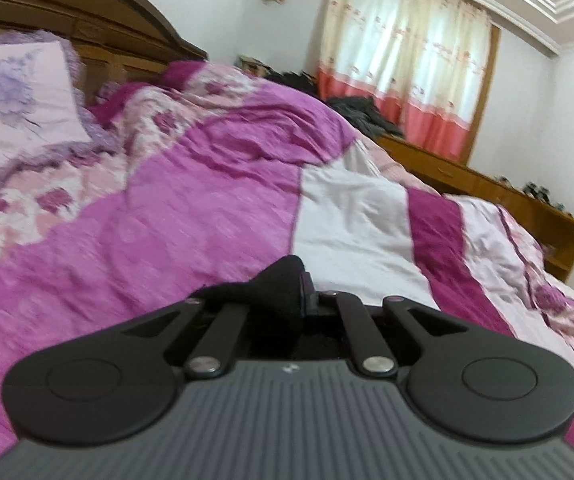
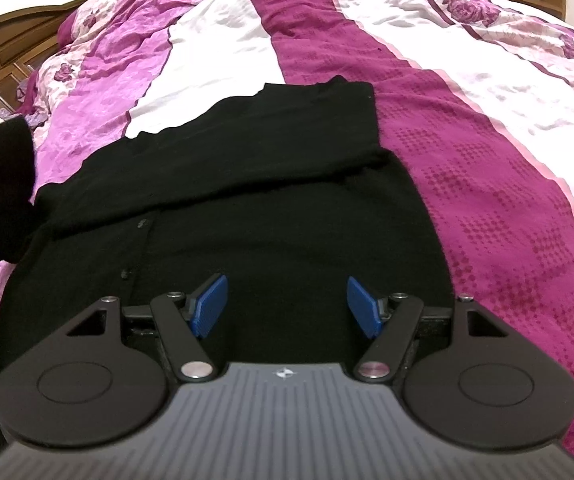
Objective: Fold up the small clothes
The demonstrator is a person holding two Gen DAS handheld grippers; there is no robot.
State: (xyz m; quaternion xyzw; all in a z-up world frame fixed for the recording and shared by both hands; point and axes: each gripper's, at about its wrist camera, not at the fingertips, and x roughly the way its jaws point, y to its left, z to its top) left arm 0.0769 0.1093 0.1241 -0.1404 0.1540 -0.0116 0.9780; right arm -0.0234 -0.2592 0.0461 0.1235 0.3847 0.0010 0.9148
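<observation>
Wide bed quilt (image 2: 467,128) fills both views, crinkled satin in pink, magenta and white stripes, with plenty of bare fabric running off toward the headboard (image 1: 87,20) and the far right edge. Black knit garment (image 2: 247,184) lies flat near the quilt's near edge, one flap folded across it, its hems ragged and soft. Right gripper (image 2: 287,306) hovers over that cloth, blue ribbed pads (image 2: 211,304) spread wide, nothing between them. Left gripper (image 1: 299,296) is lifted above the quilt, fingers pinched tight on a bunched corner of the black garment.
</observation>
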